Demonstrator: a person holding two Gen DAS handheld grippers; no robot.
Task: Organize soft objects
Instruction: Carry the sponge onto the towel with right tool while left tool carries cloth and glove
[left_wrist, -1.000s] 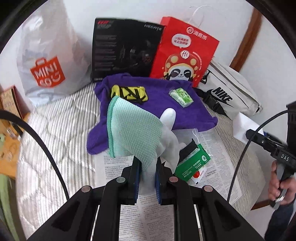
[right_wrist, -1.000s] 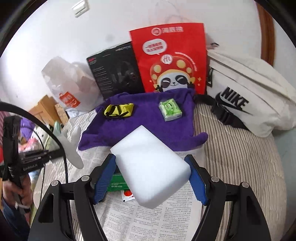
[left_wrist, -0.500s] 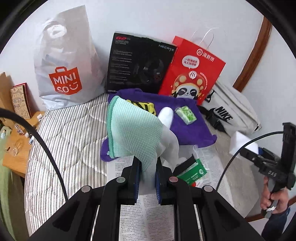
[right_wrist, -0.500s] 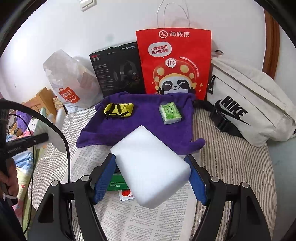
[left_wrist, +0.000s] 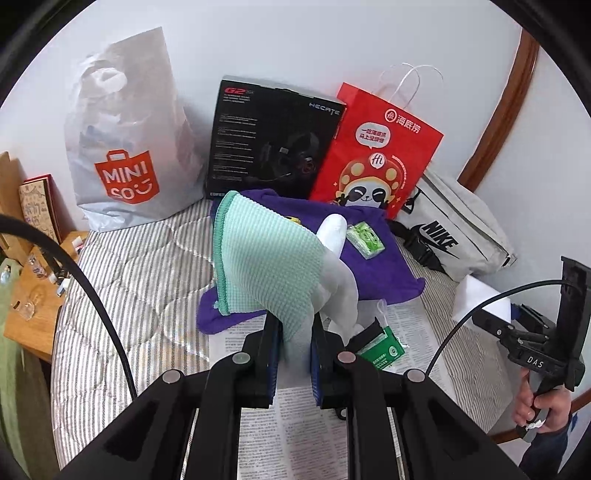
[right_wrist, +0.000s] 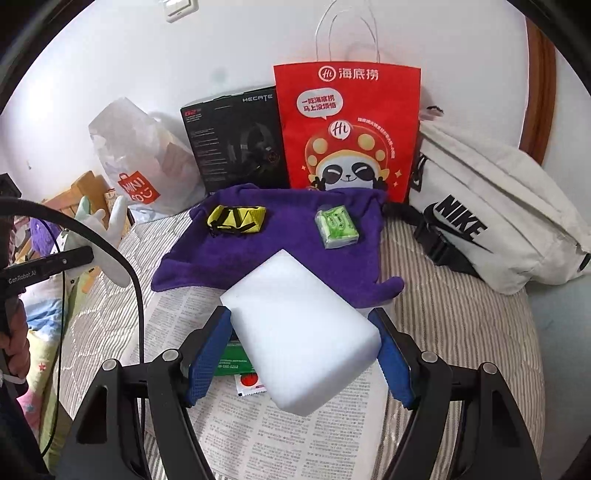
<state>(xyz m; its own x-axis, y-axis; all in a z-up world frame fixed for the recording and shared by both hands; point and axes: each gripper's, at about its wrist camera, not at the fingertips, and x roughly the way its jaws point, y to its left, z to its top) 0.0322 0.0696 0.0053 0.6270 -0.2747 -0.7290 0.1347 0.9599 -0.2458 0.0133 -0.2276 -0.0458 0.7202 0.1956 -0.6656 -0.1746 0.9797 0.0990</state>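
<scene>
My left gripper is shut on a mint green cloth together with a white glove, both lifted above the bed. My right gripper is shut on a white foam sponge block, held over the newspaper. A purple towel lies spread on the bed; on it rest a yellow folded pouch and a green tissue pack. In the left wrist view the right gripper and the sponge show at the far right, with a hand on its handle.
Against the wall stand a Miniso plastic bag, a black headset box and a red panda paper bag. A white Nike waist bag lies at the right. A green packet lies on the newspaper. A wooden bedside table stands left.
My left gripper has risen and drawn back with the cloth and glove, so the bags and towel look farther off. The right gripper still holds the sponge, almost unmoved.
</scene>
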